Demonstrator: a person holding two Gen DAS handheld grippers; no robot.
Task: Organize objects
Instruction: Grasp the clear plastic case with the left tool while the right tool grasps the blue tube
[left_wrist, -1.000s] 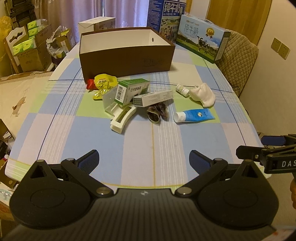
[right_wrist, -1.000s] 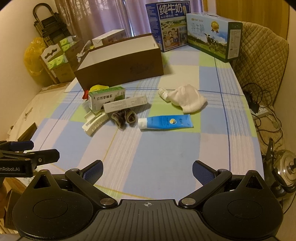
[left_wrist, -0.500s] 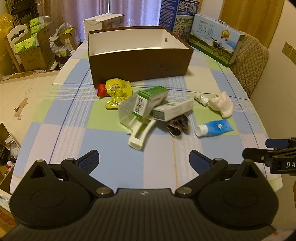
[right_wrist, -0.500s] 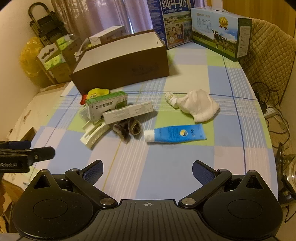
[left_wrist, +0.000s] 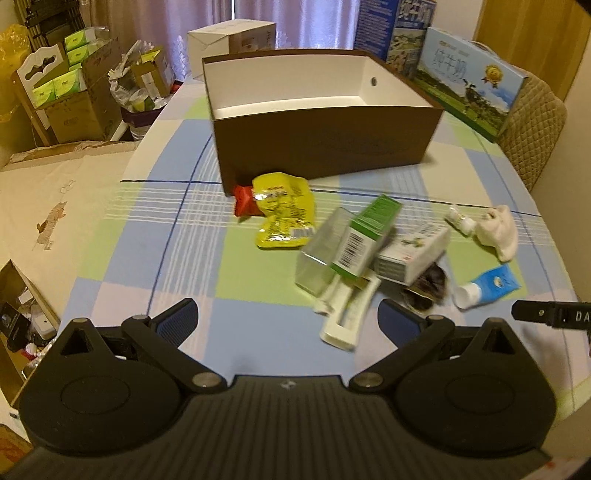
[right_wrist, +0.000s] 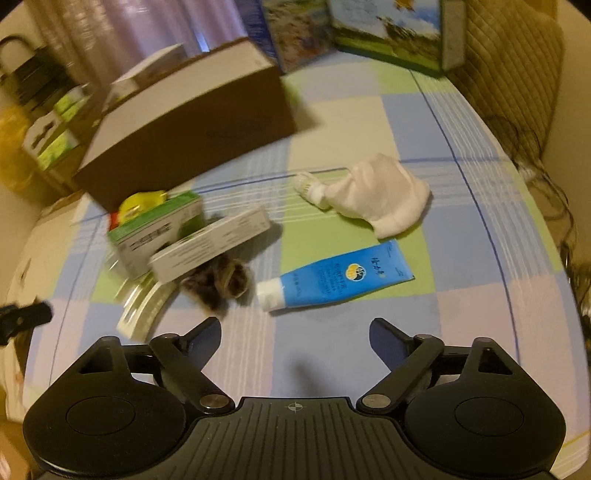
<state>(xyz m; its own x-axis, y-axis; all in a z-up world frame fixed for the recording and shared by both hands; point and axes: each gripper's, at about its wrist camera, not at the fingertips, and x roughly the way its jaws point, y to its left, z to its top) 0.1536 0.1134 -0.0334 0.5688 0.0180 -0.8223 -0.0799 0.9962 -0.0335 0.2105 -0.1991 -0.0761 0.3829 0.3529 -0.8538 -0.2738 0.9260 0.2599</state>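
While the brown box (left_wrist: 325, 147) stands empty and the blue tube (right_wrist: 336, 280), green carton (left_wrist: 365, 236) and yellow packet (left_wrist: 284, 214) lie loose on the table (left_wrist: 177, 258), nothing looks sorted: the left gripper (left_wrist: 288, 317) gapes empty, the right gripper (right_wrist: 295, 332) is closing on nothing.

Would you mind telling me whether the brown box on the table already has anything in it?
Empty as far as visible: the brown box shows bare white walls and floor; its near corner is hidden.
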